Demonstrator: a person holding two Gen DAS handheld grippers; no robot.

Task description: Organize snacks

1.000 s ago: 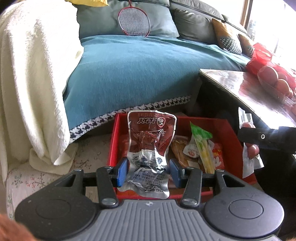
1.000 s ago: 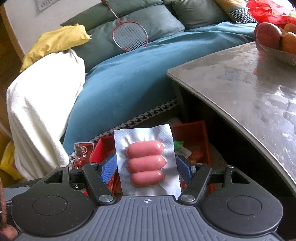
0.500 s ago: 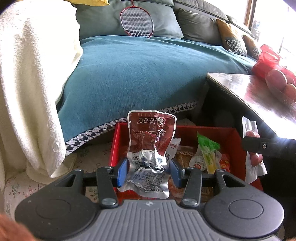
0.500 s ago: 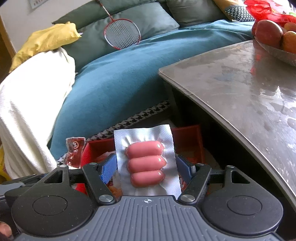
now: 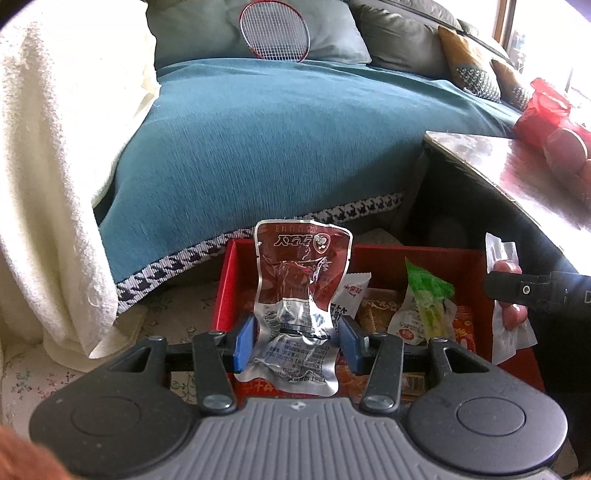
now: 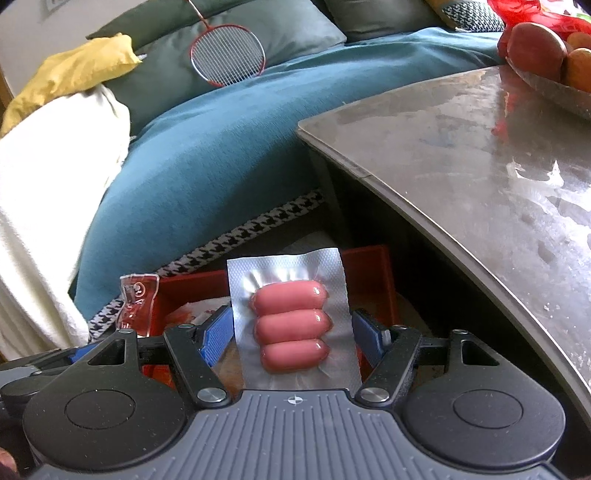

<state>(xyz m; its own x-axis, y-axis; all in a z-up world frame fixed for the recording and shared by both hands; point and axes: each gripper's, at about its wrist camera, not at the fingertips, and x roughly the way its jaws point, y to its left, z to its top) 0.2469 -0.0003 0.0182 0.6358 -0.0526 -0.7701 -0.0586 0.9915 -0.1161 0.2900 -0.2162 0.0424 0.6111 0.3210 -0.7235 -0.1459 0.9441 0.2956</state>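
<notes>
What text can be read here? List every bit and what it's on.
"2025 12 13 14 B", upside down, atop the brown pouch.
Pouch logo and fine print: too small to read.
Packets in the red box: blurred.
Sausage pack: no text.

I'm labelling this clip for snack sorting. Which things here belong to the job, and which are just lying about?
Job:
- brown foil snack pouch, in the left gripper
- sausage pack, in the right gripper
- red box of snacks

Lying about:
- badminton racket
- white blanket
- fruit bowl
</notes>
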